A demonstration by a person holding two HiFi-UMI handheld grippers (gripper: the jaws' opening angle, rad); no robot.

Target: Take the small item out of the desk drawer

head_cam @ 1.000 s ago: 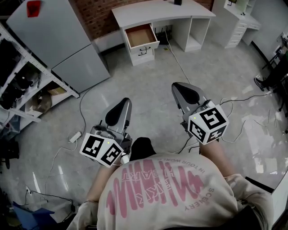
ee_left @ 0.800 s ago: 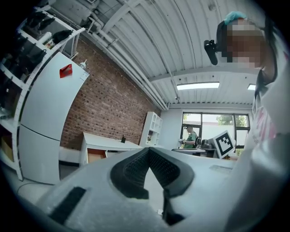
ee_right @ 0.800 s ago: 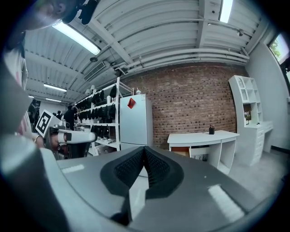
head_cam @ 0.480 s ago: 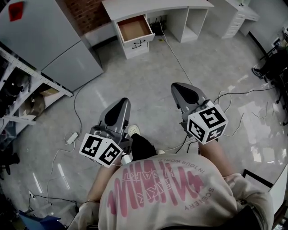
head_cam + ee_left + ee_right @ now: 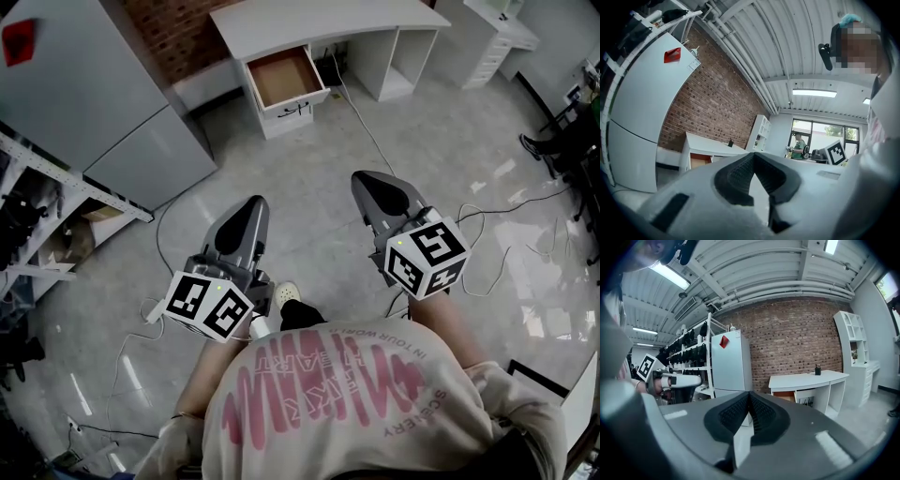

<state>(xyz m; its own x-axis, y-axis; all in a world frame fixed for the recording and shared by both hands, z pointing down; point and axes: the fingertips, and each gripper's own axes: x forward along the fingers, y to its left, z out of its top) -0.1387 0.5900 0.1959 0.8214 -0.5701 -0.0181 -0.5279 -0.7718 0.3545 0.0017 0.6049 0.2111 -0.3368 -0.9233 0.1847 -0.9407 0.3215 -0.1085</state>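
Observation:
The white desk stands far ahead at the top of the head view, its drawer pulled open. The drawer's brown inside shows, and I make out no small item in it from here. My left gripper and right gripper are held side by side over the floor, well short of the desk. Both are shut with nothing between the pads. The left gripper view looks past the left gripper to the desk. The right gripper view looks past the right gripper to the desk and drawer.
A tall grey cabinet and a shelving rack stand at the left. Cables run across the glossy floor from the desk, and a power strip lies by my left. White shelf units stand right of the desk. A white shoe shows below.
The person's white shoe has come into view between the grippers as they step. Both grippers stay shut, held out in front much as before.

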